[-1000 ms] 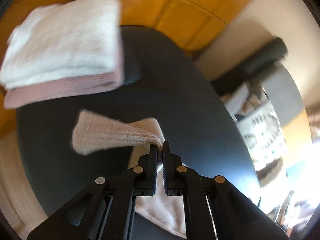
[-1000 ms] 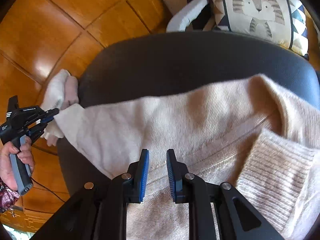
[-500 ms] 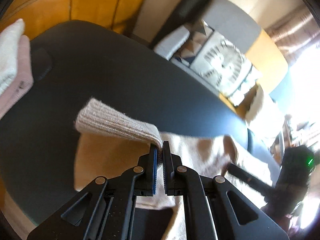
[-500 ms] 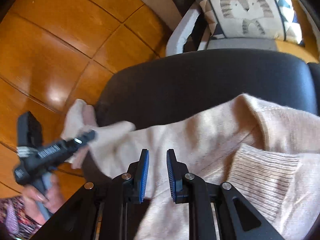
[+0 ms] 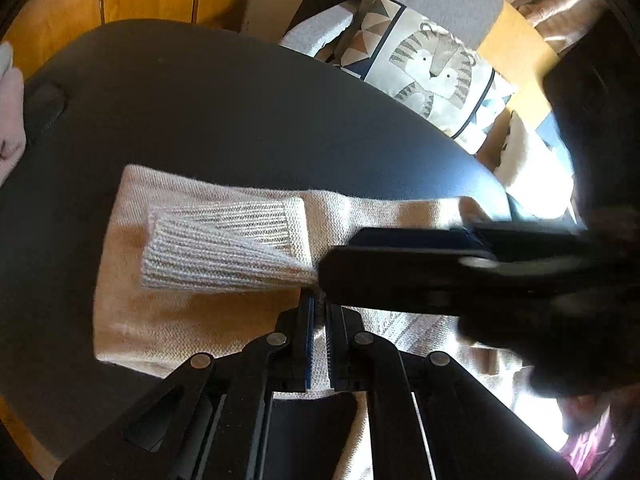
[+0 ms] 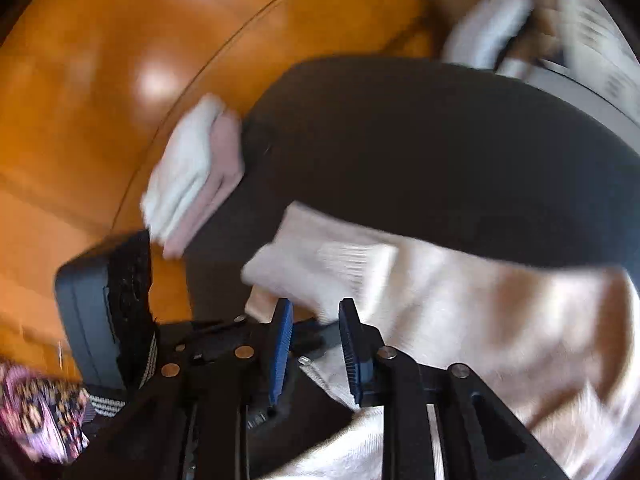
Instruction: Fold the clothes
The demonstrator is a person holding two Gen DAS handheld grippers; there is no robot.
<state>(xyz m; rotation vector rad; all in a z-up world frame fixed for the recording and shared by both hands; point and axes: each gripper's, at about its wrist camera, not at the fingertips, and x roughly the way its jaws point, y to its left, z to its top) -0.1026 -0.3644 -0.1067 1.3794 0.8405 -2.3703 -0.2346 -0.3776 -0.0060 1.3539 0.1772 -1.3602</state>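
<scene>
A cream knit sweater (image 5: 168,312) lies on the round black table (image 5: 224,112). Its ribbed cuff (image 5: 224,252) is folded over the body, and my left gripper (image 5: 319,300) is shut on the cuff's end. My right gripper (image 6: 314,312) hangs just above the sweater (image 6: 460,304) with its blue pads (image 6: 280,344) apart. Its jaws are opening and nothing is pressed between them. In the left wrist view the right gripper (image 5: 340,264) crosses as a blurred black bar right in front of the left fingertips and hides them.
A folded stack of white and pink cloth (image 6: 192,176) sits at the table's left edge. A tiger-print cushion (image 5: 436,76) rests on a grey chair beyond the table. Orange wood floor (image 6: 100,80) surrounds it. A patterned sleeve (image 6: 36,412) shows low on the left.
The left gripper carried the cuff across and down onto the sweater's body. The right gripper swung left over the sweater, its jaws widened, and it now crosses in front of the left one.
</scene>
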